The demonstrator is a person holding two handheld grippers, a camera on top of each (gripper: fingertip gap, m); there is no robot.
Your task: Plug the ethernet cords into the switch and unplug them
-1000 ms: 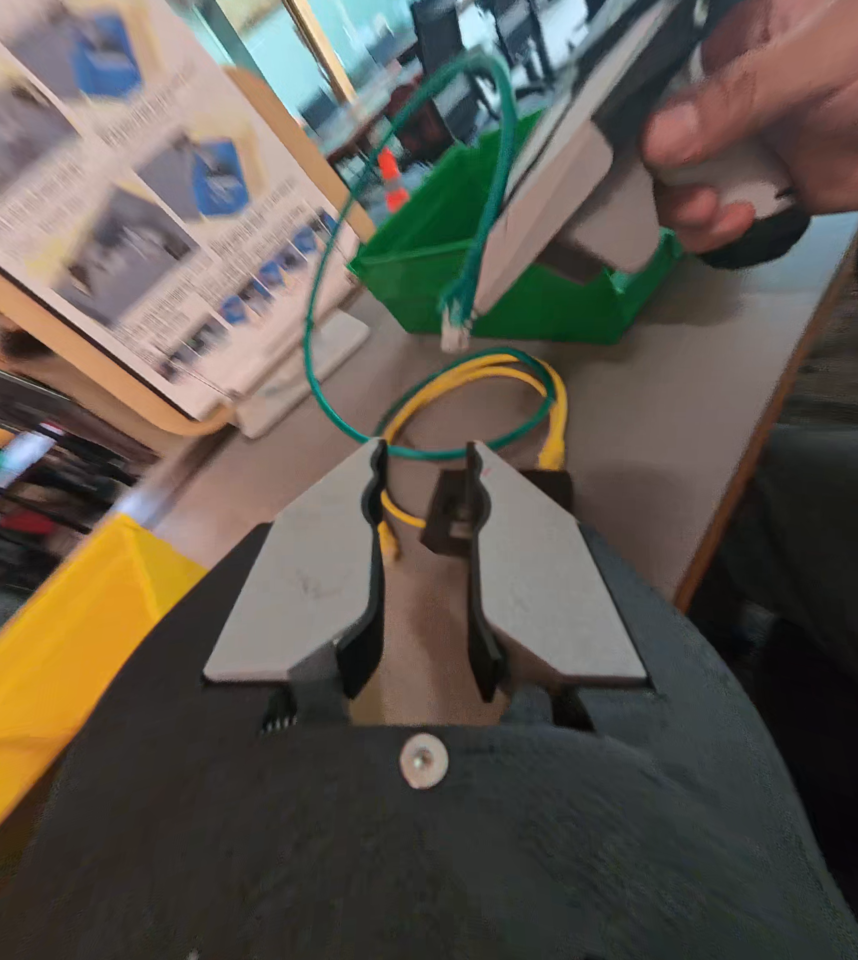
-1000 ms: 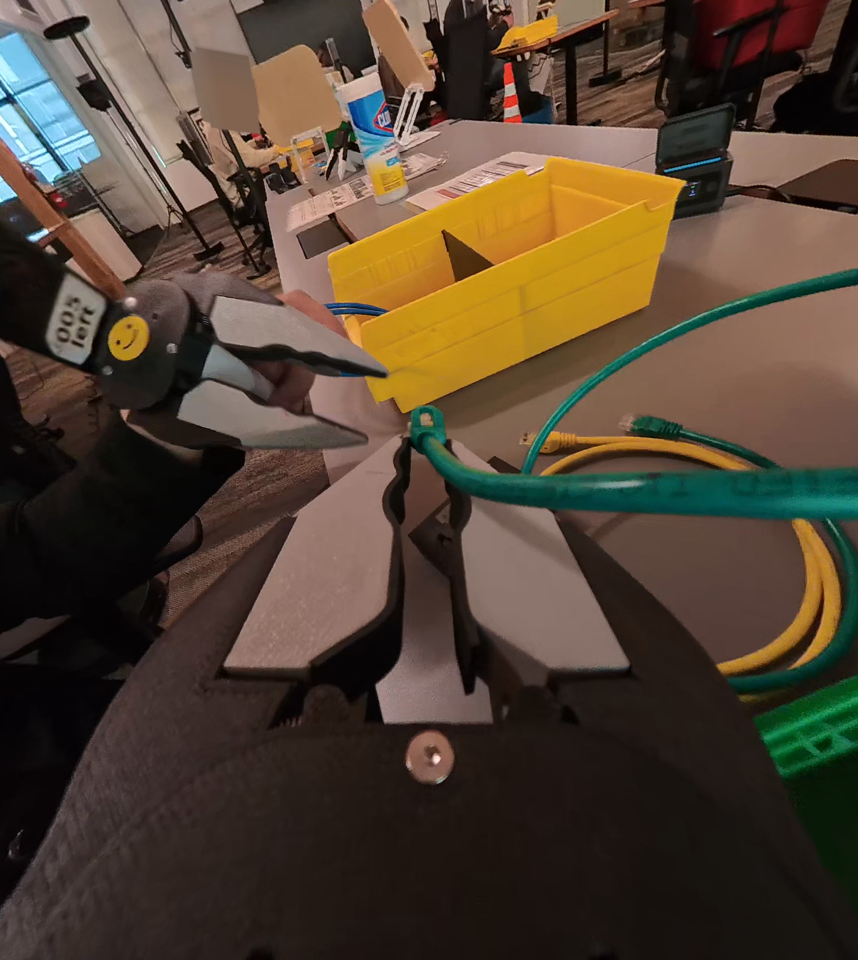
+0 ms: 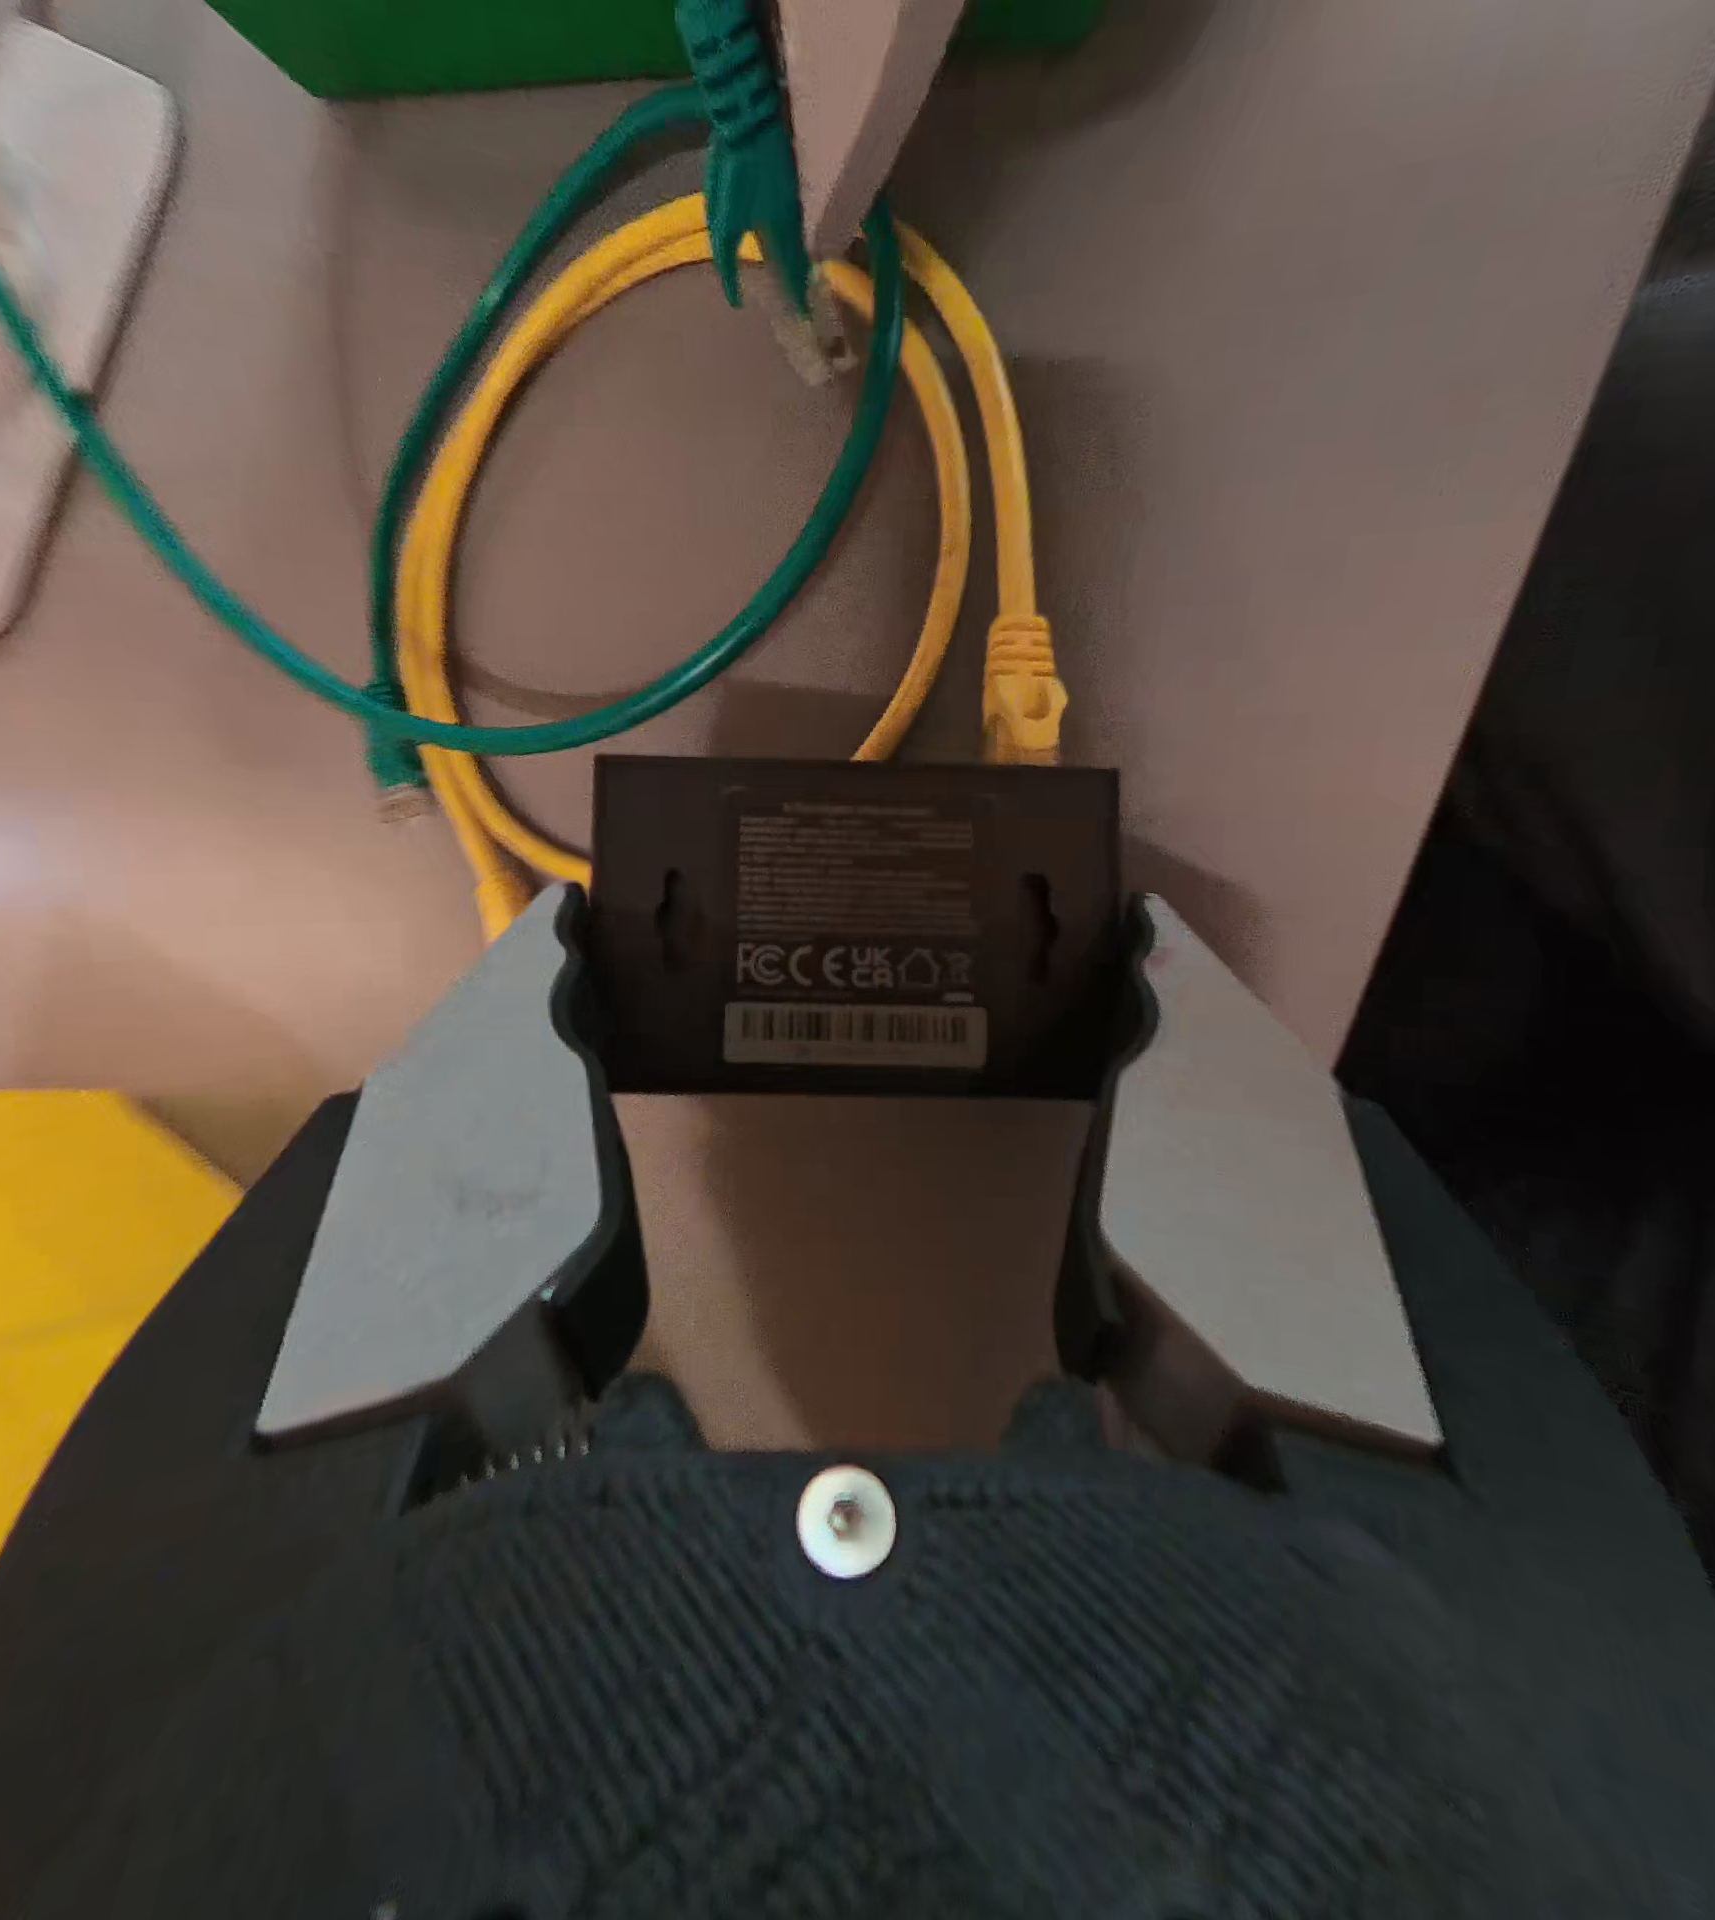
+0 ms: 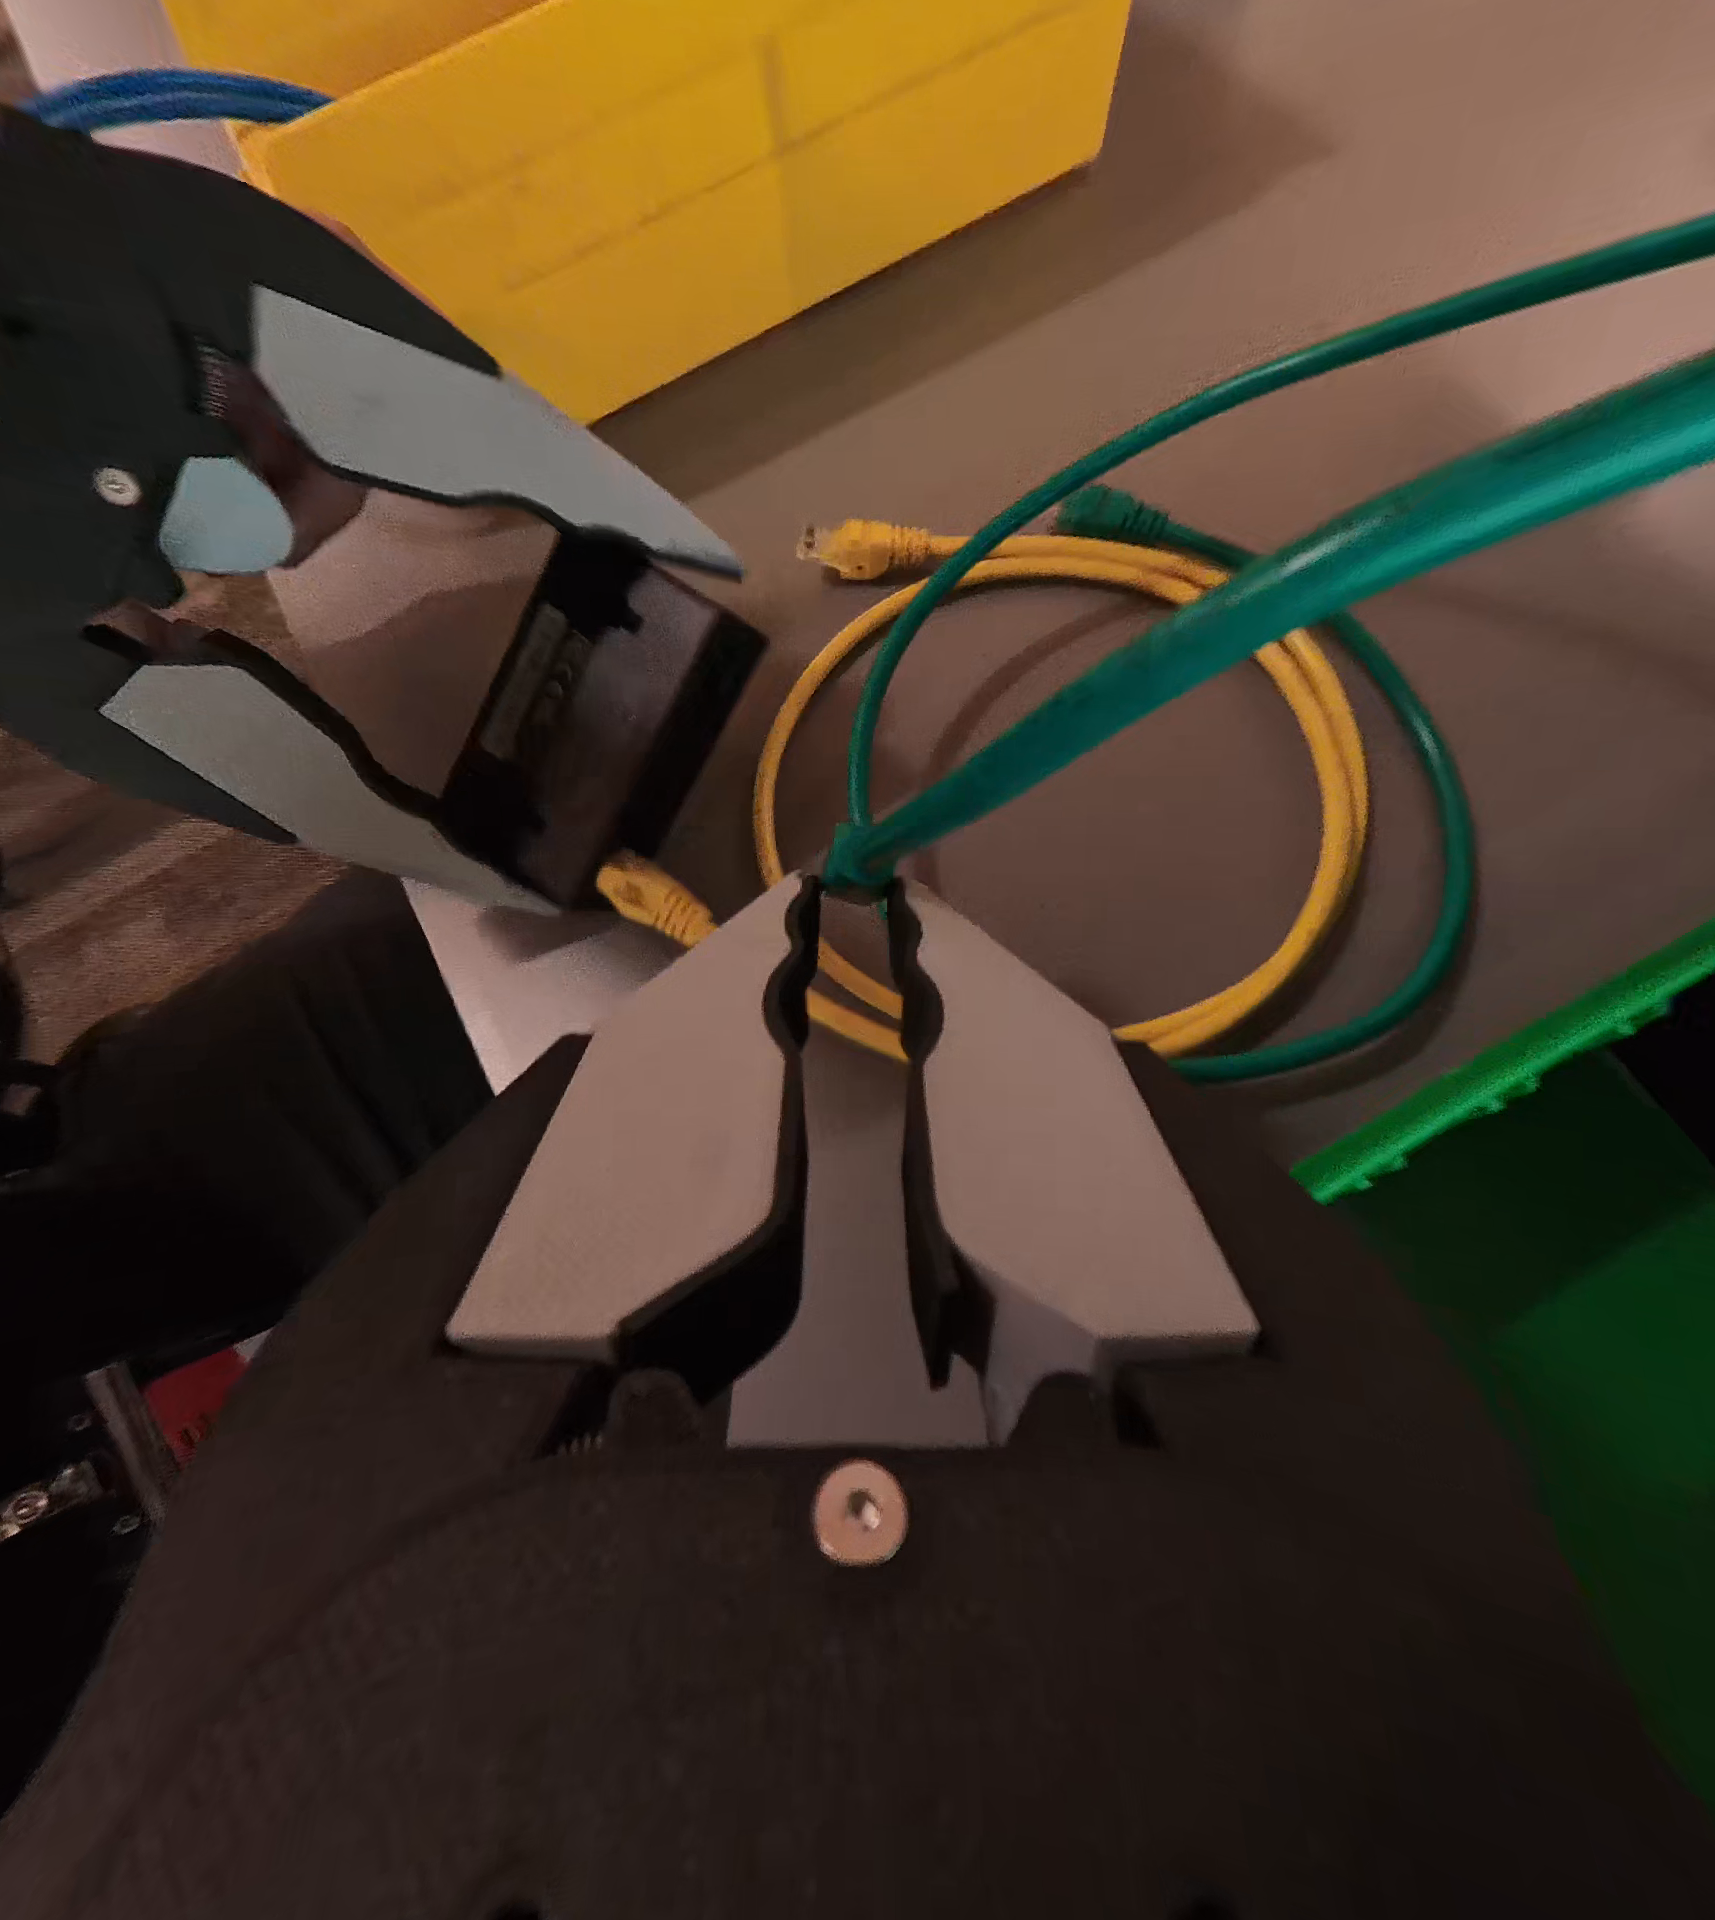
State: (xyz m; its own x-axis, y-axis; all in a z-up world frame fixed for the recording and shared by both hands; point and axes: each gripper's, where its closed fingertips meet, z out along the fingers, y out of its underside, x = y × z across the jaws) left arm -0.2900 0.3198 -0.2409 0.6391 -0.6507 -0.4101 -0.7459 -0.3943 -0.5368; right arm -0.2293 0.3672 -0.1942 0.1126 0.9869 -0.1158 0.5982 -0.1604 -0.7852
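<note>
Switch point(image 3: 853, 925), black, underside up, clamped between my left gripper point(image 3: 853, 945) fingers above the table point(image 3: 1248, 520). Right gripper point(image 4: 851, 894) pinches the green cord point(image 4: 1352, 540) near its plug; yellow cord point(image 3: 936, 499) lies coiled.

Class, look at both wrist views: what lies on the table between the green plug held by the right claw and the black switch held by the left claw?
In the left wrist view, between the green plug and the switch lie loops of the yellow cord and green cord on bare table.
</note>
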